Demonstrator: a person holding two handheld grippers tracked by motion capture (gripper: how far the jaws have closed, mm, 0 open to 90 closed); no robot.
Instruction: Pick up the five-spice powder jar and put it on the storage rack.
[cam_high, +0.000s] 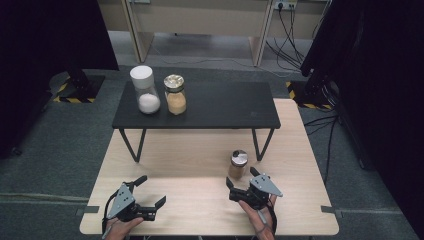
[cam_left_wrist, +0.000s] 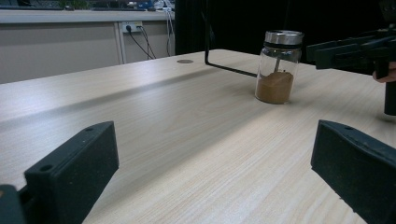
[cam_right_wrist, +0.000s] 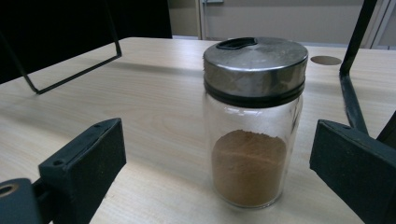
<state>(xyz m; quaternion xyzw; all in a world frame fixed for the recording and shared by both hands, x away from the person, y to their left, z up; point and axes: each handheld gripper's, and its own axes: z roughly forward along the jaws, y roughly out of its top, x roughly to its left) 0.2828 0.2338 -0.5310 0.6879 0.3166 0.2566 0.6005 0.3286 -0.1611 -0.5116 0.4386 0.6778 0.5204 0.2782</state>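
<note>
Right gripper (cam_right_wrist: 215, 154) jaws wide apart, spice jar (cam_right_wrist: 252, 126) upright between them, untouched

Light wood-grain bench (cam_high: 165, 170) carries a low black shelf (cam_high: 220, 107) on thin black legs across its far half. A small spice jar (cam_high: 238, 164) with metal lid and brown powder stands on the bench right of centre, near the shelf's right leg. On the shelf, far left: white-lidded jar (cam_high: 145, 90) of white powder beside a jar (cam_high: 175, 94) of tan powder.
</note>
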